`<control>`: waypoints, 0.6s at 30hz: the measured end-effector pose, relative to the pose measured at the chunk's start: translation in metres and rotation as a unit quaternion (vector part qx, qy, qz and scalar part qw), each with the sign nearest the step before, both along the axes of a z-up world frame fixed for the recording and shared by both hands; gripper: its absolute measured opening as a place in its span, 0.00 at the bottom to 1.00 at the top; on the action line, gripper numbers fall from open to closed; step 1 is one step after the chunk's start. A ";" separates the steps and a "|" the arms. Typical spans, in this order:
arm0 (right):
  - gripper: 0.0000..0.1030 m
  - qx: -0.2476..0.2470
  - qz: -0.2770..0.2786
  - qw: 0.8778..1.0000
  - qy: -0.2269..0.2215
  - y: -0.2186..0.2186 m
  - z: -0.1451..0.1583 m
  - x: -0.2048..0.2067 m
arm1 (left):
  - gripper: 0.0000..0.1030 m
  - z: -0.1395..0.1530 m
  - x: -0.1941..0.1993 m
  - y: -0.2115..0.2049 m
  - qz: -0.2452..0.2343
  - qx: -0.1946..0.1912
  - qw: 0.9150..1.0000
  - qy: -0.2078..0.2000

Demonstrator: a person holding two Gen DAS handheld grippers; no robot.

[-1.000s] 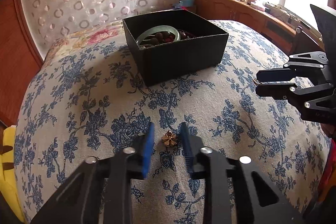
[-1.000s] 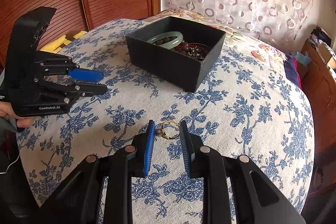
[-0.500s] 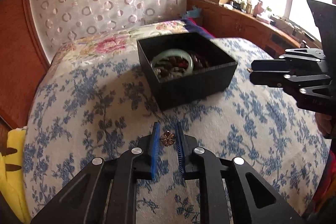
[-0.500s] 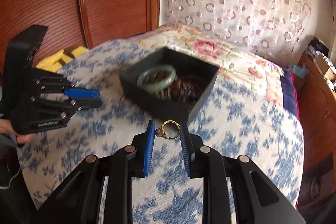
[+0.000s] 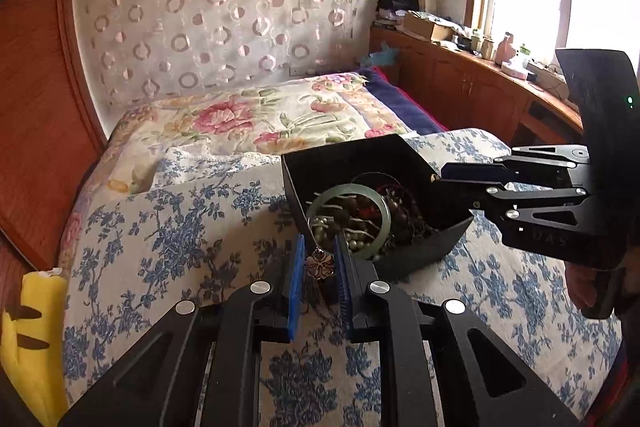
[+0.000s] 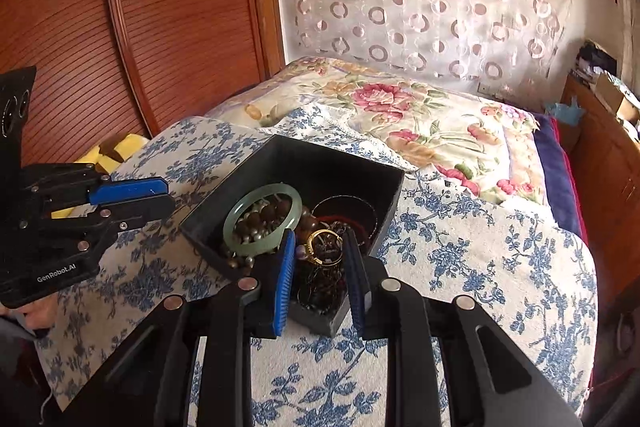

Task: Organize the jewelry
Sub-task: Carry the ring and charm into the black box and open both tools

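Two grippers: the left gripper (image 5: 320, 267) at 6 o'clock in its own view, the right gripper (image 6: 320, 259) at 6 o'clock in its own.

One black box (image 6: 248, 183) on one blue-flowered cloth (image 6: 480, 267).

One green bangle (image 6: 262, 219), inside the box at 9 o'clock.

One gold ring (image 6: 325, 247) and one flower charm (image 5: 319, 262), each between a pair of fingers.

The dark beads (image 6: 276, 213) in the box are too tangled to count.
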State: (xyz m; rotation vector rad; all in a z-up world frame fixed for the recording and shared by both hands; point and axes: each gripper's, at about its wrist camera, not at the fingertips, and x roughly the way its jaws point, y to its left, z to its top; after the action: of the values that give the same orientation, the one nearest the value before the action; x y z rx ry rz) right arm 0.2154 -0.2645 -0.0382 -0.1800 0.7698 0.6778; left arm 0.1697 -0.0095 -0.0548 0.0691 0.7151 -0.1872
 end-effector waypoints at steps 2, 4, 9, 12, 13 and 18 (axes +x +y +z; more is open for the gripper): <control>0.34 0.000 -0.003 1.000 0.004 0.000 -0.002 0.002 | 0.14 0.000 0.006 -0.001 0.002 -0.002 1.000 0.000; 0.37 0.003 -0.007 1.000 0.004 -0.002 -0.002 0.003 | 0.14 0.000 0.010 -0.001 0.002 -0.007 1.000 0.001; 0.37 0.010 -0.011 1.000 0.001 -0.011 -0.001 0.000 | 0.14 0.003 0.021 -0.008 -0.003 -0.014 1.000 0.002; 0.37 0.007 -0.013 1.000 -0.003 -0.016 -0.001 -0.006 | 0.14 0.002 0.026 -0.016 -0.006 -0.011 1.000 0.003; 0.37 0.007 -0.013 1.000 -0.005 -0.019 0.000 -0.008 | 0.14 0.003 0.027 -0.018 -0.007 -0.010 1.000 0.002; 0.37 0.015 -0.018 1.000 -0.012 -0.033 0.004 -0.018 | 0.15 0.006 0.025 -0.026 -0.010 -0.008 1.000 -0.003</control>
State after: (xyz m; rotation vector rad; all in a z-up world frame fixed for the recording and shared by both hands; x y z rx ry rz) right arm 0.1976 -0.2973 -0.0345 -0.1473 0.7391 0.6524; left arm 0.1949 -0.0357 -0.0488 0.0608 0.7076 -0.2113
